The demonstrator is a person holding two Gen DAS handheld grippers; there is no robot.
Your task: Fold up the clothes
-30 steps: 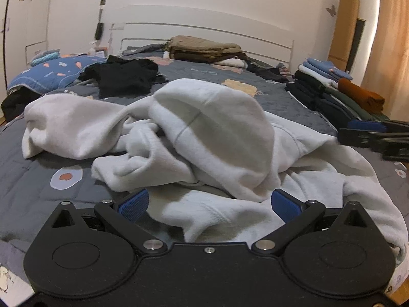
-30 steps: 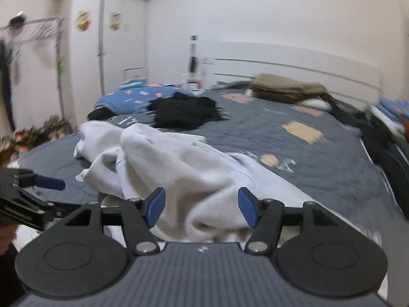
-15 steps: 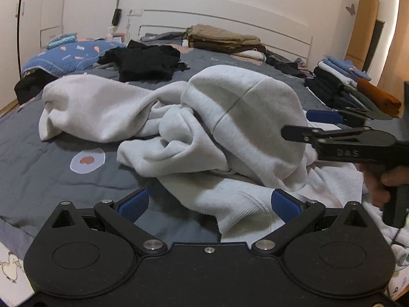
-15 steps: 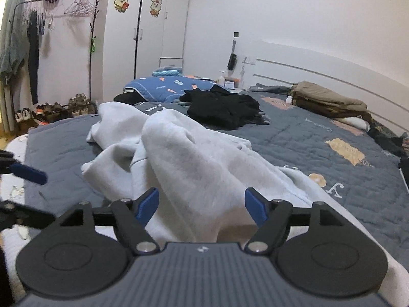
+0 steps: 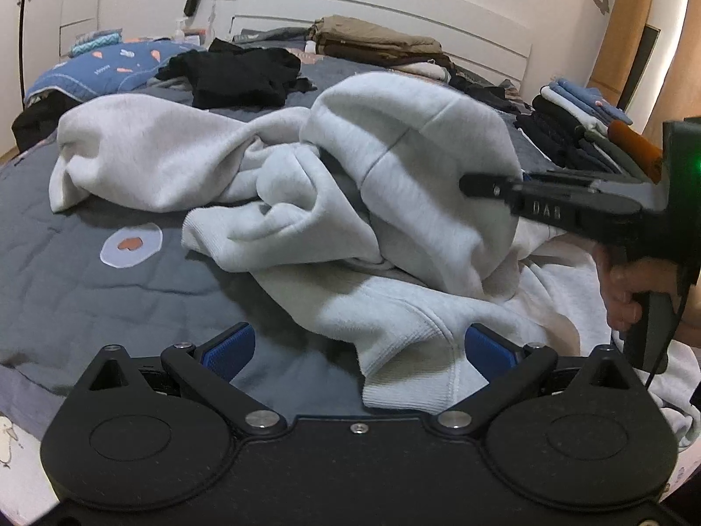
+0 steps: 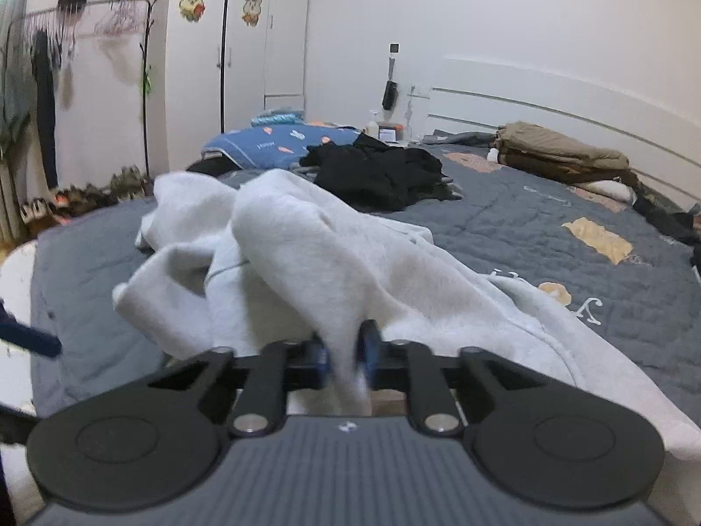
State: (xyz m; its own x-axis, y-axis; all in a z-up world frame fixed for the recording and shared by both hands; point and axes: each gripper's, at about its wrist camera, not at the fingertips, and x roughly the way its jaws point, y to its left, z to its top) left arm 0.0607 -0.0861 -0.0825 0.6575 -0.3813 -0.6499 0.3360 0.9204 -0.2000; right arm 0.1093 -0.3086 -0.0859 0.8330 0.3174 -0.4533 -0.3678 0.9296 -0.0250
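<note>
A crumpled white hoodie point(image 5: 394, 166) lies on the grey quilted bed point(image 5: 87, 271), hood bulging upward. My left gripper point(image 5: 359, 346) is open just above the near bed edge, and a ribbed cuff of the hoodie point(image 5: 407, 377) lies between its blue pads point(image 5: 230, 344), untouched. My right gripper point(image 6: 346, 357) is shut on a fold of the white hoodie point(image 6: 306, 254). In the left wrist view the right gripper point(image 5: 490, 186) reaches in from the right against the hood, held by a hand point(image 5: 622, 293).
A black clothes pile point(image 5: 245, 70) lies mid-bed, with folded tan garments point(image 5: 377, 39) by the headboard point(image 5: 394, 4). A row of folded clothes point(image 5: 582, 122) runs along the right edge. There is a blue pillow point(image 6: 280, 142) at the far left and a coat rack point(image 6: 87, 65) beyond the bed.
My right gripper has gone from open to shut on a fold of the hoodie. It has also moved further in over the hood in the left wrist view. The left gripper stays open.
</note>
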